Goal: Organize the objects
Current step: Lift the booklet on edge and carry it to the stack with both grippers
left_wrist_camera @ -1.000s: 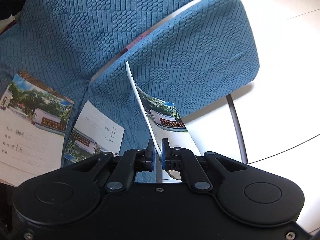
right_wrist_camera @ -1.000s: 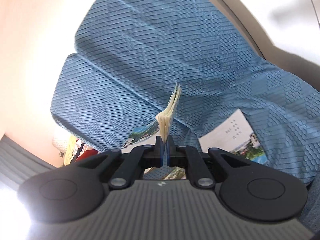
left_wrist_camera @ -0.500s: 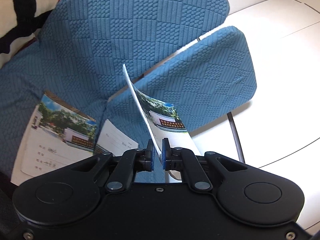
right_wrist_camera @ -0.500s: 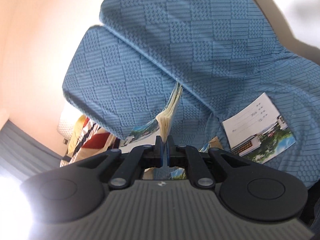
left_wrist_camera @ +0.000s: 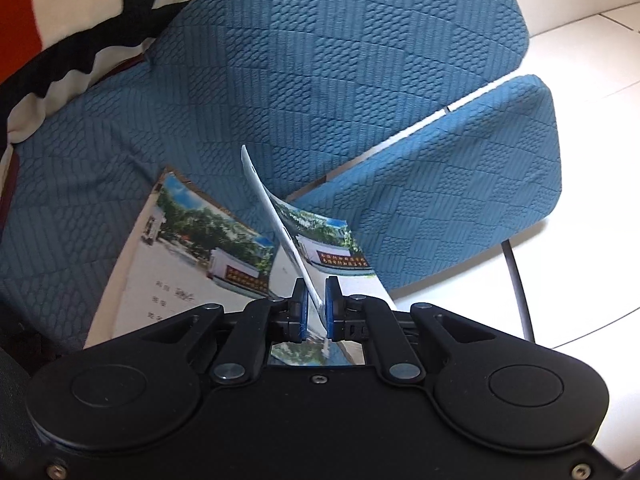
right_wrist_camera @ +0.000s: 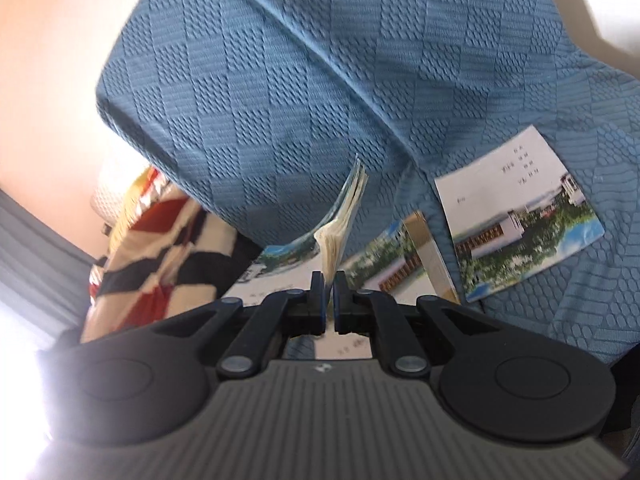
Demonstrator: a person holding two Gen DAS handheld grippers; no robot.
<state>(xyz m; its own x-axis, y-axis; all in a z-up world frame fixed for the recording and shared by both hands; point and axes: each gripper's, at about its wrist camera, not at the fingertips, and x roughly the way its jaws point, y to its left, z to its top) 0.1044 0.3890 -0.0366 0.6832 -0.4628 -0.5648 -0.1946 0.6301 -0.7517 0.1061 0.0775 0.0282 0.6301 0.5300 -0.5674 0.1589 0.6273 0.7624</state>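
Jaws on both sides are clenched on paper. Left gripper (left_wrist_camera: 316, 307) pinches one thin notebook (left_wrist_camera: 280, 222) by its lower edge; it stands on edge and bows over to the right. Right gripper (right_wrist_camera: 329, 300) grips a thicker booklet (right_wrist_camera: 344, 216) near the spine, its pages fanning at the top.

Risks:
- Left hold is an edge pinch on floppy stock. A fast swing probably peels it out or creases the cover.
- Loose pages on the right could catch the textured blue cushion (right_wrist_camera: 280, 92) on the way down.
- Two more notebooks lie flat on the seat: cream-edged one (right_wrist_camera: 404, 256) just beyond the right jaws, another (right_wrist_camera: 520, 208) further right. Dropping without squaring likely gives a skewed pile, or knocks a book toward the open edge by the white floor (left_wrist_camera: 580, 220).
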